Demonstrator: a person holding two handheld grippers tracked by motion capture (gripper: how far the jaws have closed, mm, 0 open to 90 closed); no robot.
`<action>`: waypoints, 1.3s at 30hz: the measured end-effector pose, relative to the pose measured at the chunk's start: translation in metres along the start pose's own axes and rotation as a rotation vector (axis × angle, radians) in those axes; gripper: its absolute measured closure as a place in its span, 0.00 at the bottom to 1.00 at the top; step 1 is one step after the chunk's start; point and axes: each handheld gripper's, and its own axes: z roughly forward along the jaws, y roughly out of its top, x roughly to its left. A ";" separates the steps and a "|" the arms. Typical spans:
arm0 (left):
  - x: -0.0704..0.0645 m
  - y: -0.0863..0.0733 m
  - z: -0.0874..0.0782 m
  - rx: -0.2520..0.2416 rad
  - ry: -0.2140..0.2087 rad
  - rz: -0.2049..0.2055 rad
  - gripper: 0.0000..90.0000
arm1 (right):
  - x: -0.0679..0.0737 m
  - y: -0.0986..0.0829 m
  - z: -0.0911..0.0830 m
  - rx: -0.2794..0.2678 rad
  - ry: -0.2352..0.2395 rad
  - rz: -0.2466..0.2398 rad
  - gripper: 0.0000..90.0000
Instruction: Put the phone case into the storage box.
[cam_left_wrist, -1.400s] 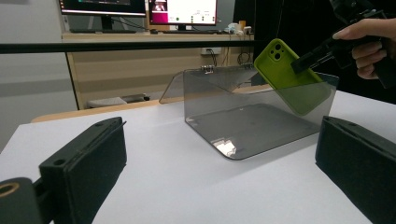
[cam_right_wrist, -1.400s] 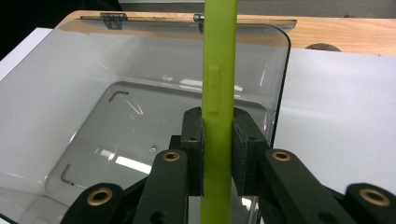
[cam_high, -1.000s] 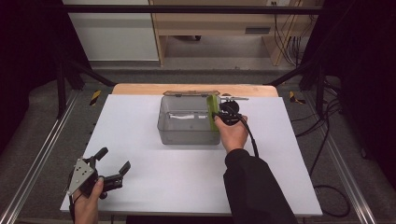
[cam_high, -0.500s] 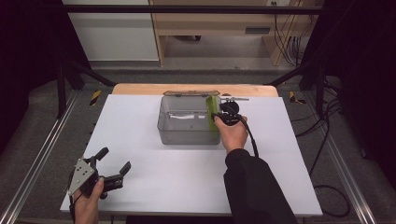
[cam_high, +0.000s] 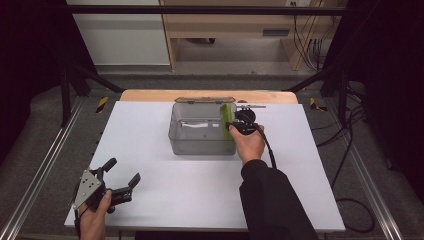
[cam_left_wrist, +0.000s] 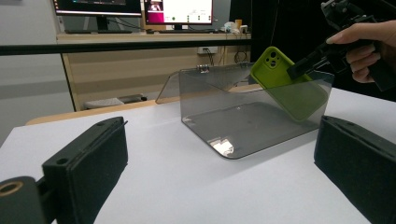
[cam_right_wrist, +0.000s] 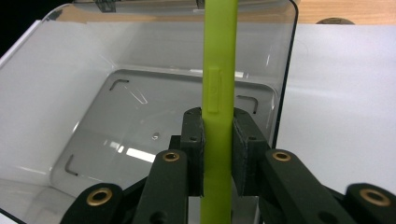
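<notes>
Right gripper (cam_right_wrist: 217, 154) clamps the green phone case (cam_right_wrist: 218, 93) edge-on, probably for lowering into the clear box (cam_high: 200, 142); left gripper (cam_high: 120, 181), at seven o'clock, gapes idle.

a white table (cam_high: 165, 200) carries one clear grey plastic box (cam_high: 200, 142) near its far edge.

In the right gripper view, the green phone case (cam_right_wrist: 216, 70) is running out of the picture at top and bottom, and its faces are hiding behind the jaws clamping it (edge-on). In the left gripper view, the clear box (cam_left_wrist: 243, 112) wall is dimming the case's lower part.
</notes>
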 end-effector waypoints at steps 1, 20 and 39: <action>0.000 0.000 0.000 0.002 0.001 0.000 0.03 | 0.000 0.000 0.000 -0.002 0.001 -0.001 0.85; -0.001 0.000 0.000 0.006 0.001 0.003 0.03 | 0.002 0.000 0.002 0.006 0.003 0.005 0.83; -0.002 0.000 0.001 0.007 -0.005 0.008 0.03 | 0.003 0.001 -0.001 -0.003 -0.025 -0.027 0.84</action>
